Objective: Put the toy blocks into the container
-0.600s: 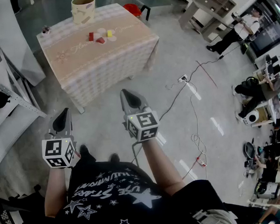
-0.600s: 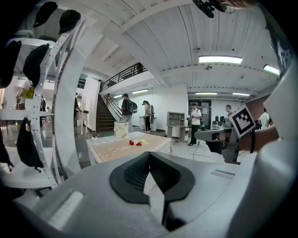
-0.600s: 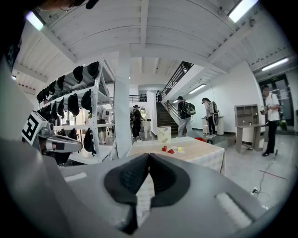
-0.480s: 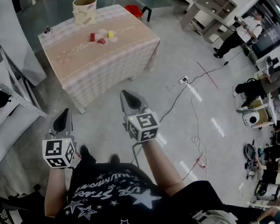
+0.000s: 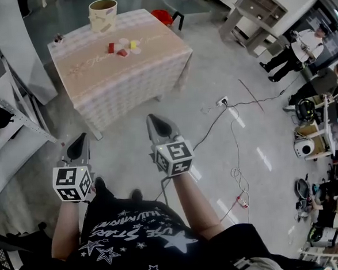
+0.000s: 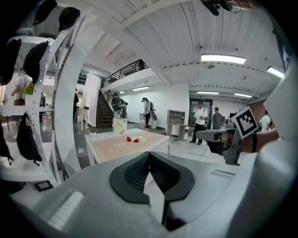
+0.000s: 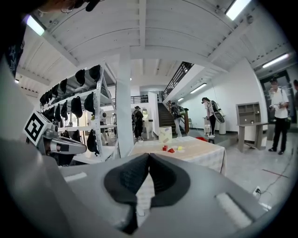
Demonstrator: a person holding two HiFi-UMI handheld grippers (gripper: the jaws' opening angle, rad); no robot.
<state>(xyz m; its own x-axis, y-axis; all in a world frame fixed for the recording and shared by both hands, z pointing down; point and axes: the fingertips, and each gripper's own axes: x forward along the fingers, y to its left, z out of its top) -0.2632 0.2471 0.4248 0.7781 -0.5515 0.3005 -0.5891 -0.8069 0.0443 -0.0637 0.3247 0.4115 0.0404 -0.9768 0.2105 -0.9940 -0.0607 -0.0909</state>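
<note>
Toy blocks [image 5: 122,47] are sitting in a little cluster on the far half of the table [image 5: 124,77]. I can make out a couple of red ones and a yellow one. The cream container [image 5: 103,14] stands upright near the back edge, apart from them. The person [image 5: 130,238] is standing on the floor [image 5: 258,171] well short of the table, both arms out in front. The left hand-held gripper [image 5: 77,146] has its jaws pressed together with nothing between them, and the right hand-held gripper [image 5: 157,125] is the same, pinched closed and empty. Both point toward the table, tipped a bit downward, well apart from the blocks. A power strip [image 5: 223,102] with its cable lies on the floor off to the right, and a rack [image 7: 84,104] with dark things hanging on it stands on the left.
</note>
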